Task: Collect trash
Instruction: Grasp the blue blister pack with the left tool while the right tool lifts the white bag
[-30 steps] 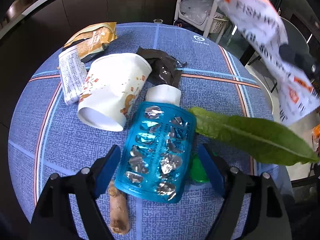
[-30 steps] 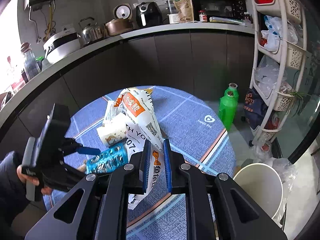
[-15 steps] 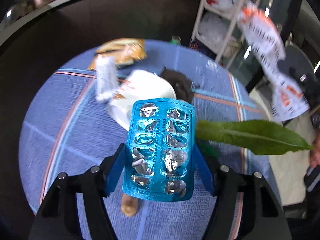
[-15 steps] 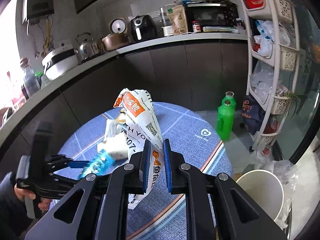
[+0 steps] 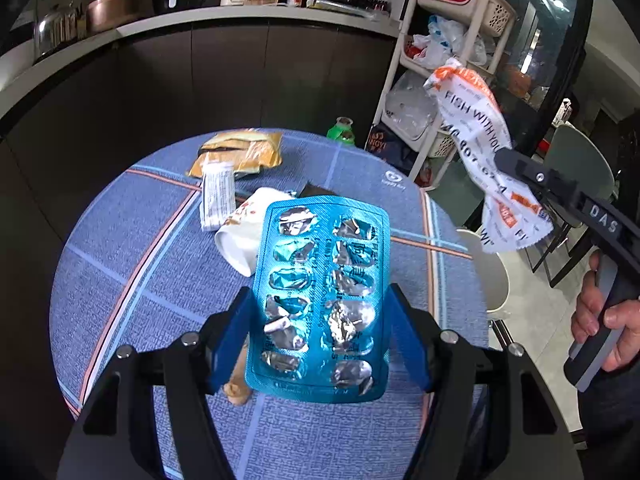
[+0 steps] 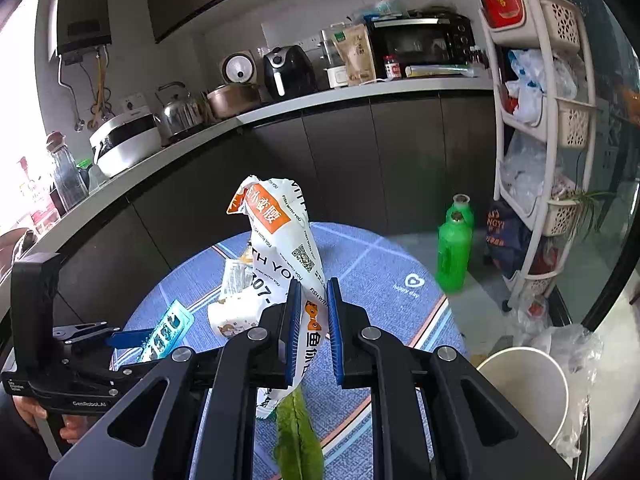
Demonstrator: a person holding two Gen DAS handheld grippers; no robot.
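My left gripper (image 5: 320, 336) is shut on a blue empty pill blister pack (image 5: 320, 300) and holds it up above the round blue table (image 5: 120, 280). My right gripper (image 6: 312, 332) is shut on a white and orange snack wrapper (image 6: 280, 232), held high to the right of the table; it also shows in the left wrist view (image 5: 484, 152). A white trash bin (image 6: 528, 392) with a plastic liner stands on the floor at the right. A green leaf (image 6: 298, 440) lies on the table under the right gripper.
On the table lie a tipped paper cup (image 5: 248, 236), a white paper packet (image 5: 218, 196), an orange-brown wrapper (image 5: 240, 152), a dark wrapper (image 5: 316, 192) and a ginger piece (image 5: 238, 384). Green bottles (image 6: 454, 256) and a shelf rack (image 6: 540, 152) stand beyond.
My left gripper closed on the blister pack and lifted it off the table. My right gripper rose a little with the wrapper still held.
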